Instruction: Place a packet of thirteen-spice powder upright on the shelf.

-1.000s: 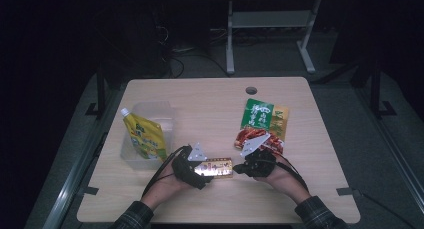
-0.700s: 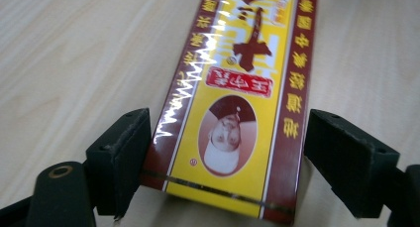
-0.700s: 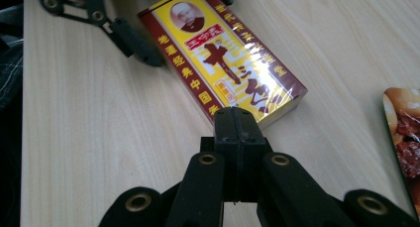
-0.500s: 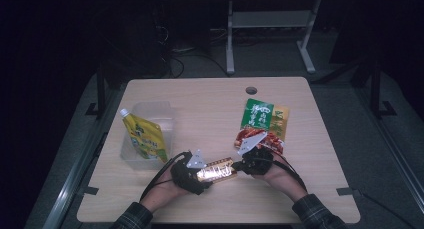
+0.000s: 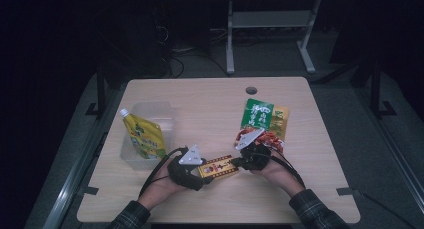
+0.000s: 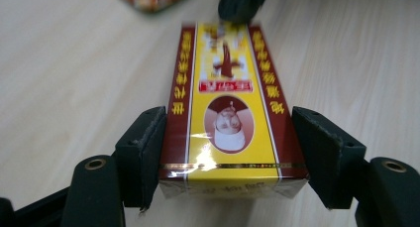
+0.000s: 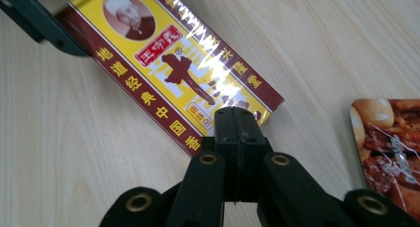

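Left gripper view shows your left gripper straddling the yellow box, its jaws just closing in, the pads not yet pressing. Your right gripper, clenched, touches the box's far end. The grasp isn't finished. Bare table lies ahead; the snack packets crowd your right.

Bare tabletop lies wide ahead of my hands and along the near edge. On my left a clear tub holding a yellow pouch blocks the way — on my right, two snack packets lie flat, just beside my right gripper.
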`<state>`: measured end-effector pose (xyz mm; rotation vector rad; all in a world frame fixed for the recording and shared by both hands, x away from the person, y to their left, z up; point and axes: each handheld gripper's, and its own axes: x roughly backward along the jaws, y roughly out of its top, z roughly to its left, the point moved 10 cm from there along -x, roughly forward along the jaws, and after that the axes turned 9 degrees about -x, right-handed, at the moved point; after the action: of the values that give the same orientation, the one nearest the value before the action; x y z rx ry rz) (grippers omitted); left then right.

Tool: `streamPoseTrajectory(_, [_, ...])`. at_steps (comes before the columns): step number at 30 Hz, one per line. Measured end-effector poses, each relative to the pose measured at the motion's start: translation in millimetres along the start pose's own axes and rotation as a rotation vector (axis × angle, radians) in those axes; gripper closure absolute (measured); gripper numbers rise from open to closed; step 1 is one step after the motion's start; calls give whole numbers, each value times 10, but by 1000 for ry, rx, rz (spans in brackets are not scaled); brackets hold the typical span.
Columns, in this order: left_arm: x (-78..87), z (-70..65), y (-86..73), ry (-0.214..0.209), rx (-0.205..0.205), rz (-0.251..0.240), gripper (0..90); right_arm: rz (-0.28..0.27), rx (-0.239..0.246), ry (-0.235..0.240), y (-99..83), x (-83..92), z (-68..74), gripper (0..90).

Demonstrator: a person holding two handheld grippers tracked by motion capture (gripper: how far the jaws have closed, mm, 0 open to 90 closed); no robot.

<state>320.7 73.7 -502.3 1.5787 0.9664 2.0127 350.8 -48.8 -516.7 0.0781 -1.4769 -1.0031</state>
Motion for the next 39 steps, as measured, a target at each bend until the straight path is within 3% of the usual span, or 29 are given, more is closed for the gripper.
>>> streamPoseTrajectory(6, [25, 35, 230, 13, -7, -79, 318, 0, -15, 3, -18, 9, -48, 900])
streamPoseTrajectory(11, [23, 75, 391, 14, -23, -114, 319, 2, -15, 1, -30, -2, -104, 900])
streamPoseTrajectory(12, [13, 94, 496, 13, -30, -142, 320, 6, -39, 9, -39, -5, -96, 900])
streamPoseTrajectory(14, [6, 114, 576, 12, -34, -164, 322, 15, -36, 6, -65, -23, -122, 900])
streamPoseTrajectory(19, [-15, 144, 699, 2, -45, -196, 324, 15, -35, 34, -94, -64, -121, 900])
streamPoseTrajectory(20, [-29, 155, 746, -1, -42, -211, 324, 18, -61, 47, -98, -64, -90, 900])
streamPoseTrajectory(23, [-45, 176, 800, -5, -47, -226, 324, 22, -58, 71, -118, -89, -55, 900])
streamPoseTrajectory(26, [-68, 187, 842, -13, -42, -251, 324, 26, -26, 87, -134, -139, -17, 900])
streamPoseTrajectory(32, [-126, 193, 888, -30, -48, -250, 325, 30, -29, 132, -125, -201, 120, 900])
streamPoseTrajectory(39, [-85, 200, 910, -45, -15, -277, 327, 16, -35, 131, -114, -149, 105, 900])
